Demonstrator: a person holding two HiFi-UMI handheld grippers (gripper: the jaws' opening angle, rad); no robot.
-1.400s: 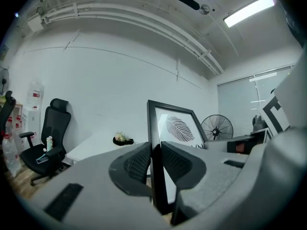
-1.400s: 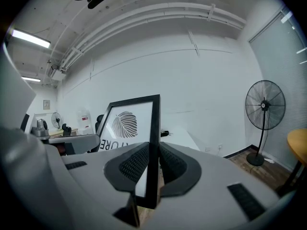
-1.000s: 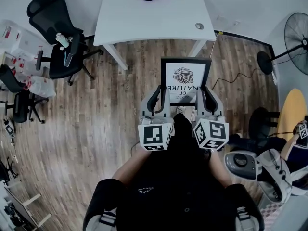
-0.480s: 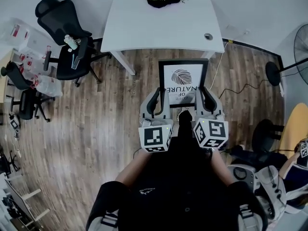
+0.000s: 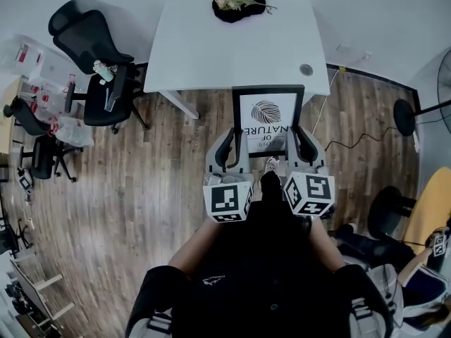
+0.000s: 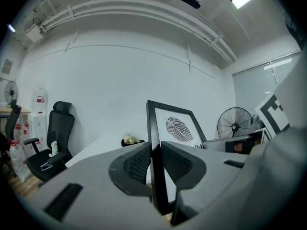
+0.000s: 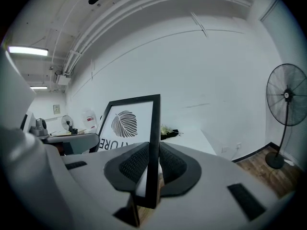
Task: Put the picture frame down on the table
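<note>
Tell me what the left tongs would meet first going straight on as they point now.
Probably the white table: the left tongs, shut on the picture frame's left edge, point at the table's near edge. Height is unclear, so they might pass just over the top.

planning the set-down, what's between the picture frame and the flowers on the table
Only bare white table lies between the picture frame and the flowers, as the head view shows.

The person stands closer to the white worktop (image 5: 239, 48) than a second ago; the picture frame (image 5: 268, 118) now has its top edge level with the worktop's near edge.
</note>
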